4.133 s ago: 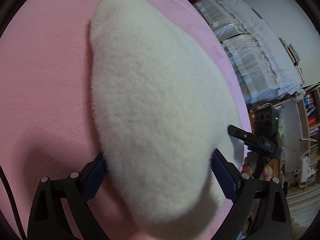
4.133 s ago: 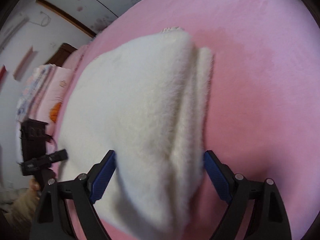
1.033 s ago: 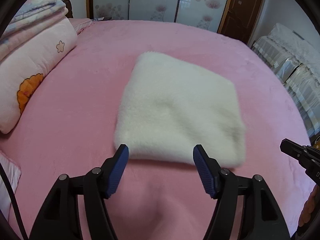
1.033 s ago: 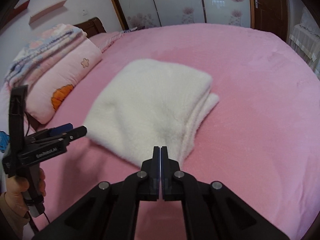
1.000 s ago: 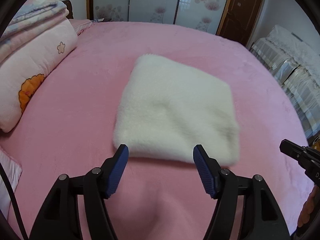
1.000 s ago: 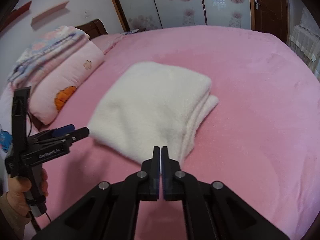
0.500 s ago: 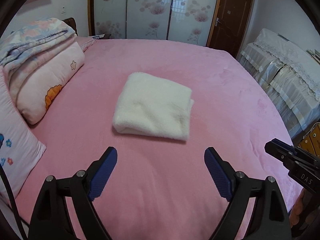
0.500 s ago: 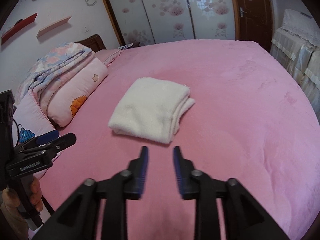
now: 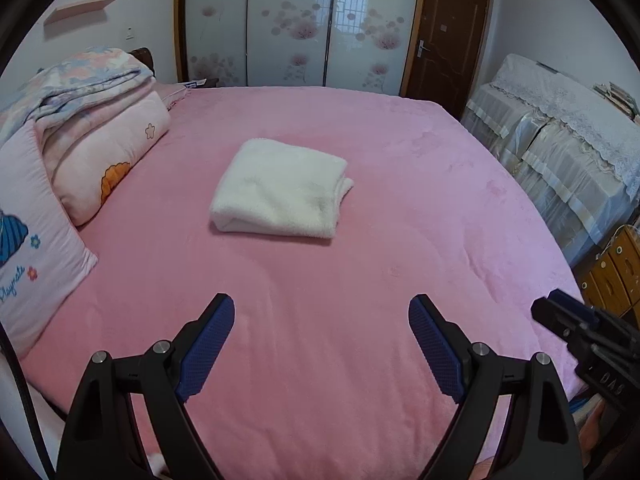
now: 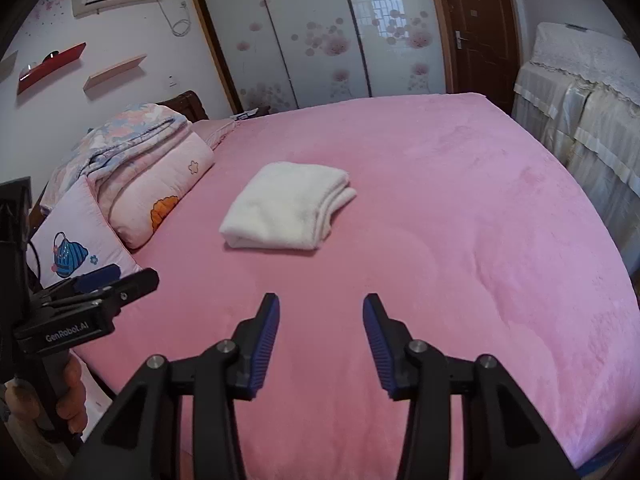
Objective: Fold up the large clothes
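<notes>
A white fluffy garment (image 9: pixel 280 190) (image 10: pixel 290 206) lies folded into a thick rectangle in the middle of the pink bed (image 9: pixel 360 280) (image 10: pixel 460 240). Its layered edges face right. My left gripper (image 9: pixel 322 314) hangs open and wide over the near part of the bed, well short of the garment, with nothing between its blue pads (image 9: pixel 208 344). My right gripper (image 10: pixel 320 312) is also above the near bed, its jaws opening and empty. Each gripper shows at the edge of the other's view: the right gripper (image 9: pixel 580 328) and the left gripper (image 10: pixel 88 296), held by a hand (image 10: pixel 72 392).
Folded quilts and pillows (image 9: pixel 92 140) (image 10: pixel 152 168) are stacked along the bed's left side. A covered sofa (image 9: pixel 560 152) (image 10: pixel 580 120) stands to the right, with a wooden cabinet (image 9: pixel 616 276) beside it. Sliding wardrobe doors (image 9: pixel 300 28) and a brown door (image 10: pixel 480 28) line the far wall.
Both grippers have pulled back and up from the folded garment, which now looks small and far. The right jaws went from shut to parted; the left jaws widened.
</notes>
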A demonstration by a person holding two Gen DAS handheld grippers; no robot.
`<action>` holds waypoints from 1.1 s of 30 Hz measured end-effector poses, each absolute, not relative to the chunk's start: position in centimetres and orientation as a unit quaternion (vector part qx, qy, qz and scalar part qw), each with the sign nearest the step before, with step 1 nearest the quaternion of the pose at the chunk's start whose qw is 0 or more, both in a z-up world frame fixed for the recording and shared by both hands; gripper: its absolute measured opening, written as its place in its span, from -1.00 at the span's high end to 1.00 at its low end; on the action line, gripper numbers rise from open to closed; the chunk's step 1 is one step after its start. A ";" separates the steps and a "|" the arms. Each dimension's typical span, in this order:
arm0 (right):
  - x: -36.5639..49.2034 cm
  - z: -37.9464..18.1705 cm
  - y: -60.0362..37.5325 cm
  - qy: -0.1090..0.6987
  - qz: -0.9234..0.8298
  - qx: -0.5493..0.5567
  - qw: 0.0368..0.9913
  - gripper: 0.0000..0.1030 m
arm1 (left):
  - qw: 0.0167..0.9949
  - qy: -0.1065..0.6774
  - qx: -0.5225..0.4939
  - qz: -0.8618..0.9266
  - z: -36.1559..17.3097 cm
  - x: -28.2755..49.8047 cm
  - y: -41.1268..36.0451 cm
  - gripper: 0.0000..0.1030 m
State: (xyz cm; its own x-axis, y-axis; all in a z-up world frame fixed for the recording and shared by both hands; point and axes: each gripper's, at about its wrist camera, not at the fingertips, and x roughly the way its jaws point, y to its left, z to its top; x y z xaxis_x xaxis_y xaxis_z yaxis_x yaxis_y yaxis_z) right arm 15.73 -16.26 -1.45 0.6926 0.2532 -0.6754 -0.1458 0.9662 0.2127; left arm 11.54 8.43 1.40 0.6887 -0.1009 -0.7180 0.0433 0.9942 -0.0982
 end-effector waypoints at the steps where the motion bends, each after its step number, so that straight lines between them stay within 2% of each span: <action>1: 14.9 -1.7 -16.6 0.375 0.105 0.070 0.918 0.13 | 0.919 0.390 -0.040 -0.037 1.2 10.8 8.1 -0.71; 7: 11.5 -3.4 -17.3 0.369 0.079 0.055 0.924 0.12 | 0.920 0.388 -0.048 -0.028 -0.4 7.5 6.2 -0.71; 10: 10.3 -4.2 -17.6 0.373 0.070 0.059 0.923 -0.03 | 0.919 0.390 -0.046 -0.025 -1.5 6.2 5.3 -0.71; 15: 8.4 -5.2 -18.0 0.377 0.052 0.055 0.923 -0.07 | 0.914 0.403 -0.044 -0.015 -2.8 4.5 4.6 -0.71; 19: 7.2 -5.7 -18.5 0.378 0.038 0.051 0.924 -0.20 | 0.914 0.404 -0.043 -0.004 -3.4 3.3 4.5 -0.71; 33: 6.6 -6.6 -17.9 0.385 0.037 0.037 0.921 -0.21 | 0.911 0.413 -0.017 -0.001 -4.2 2.6 2.8 -0.71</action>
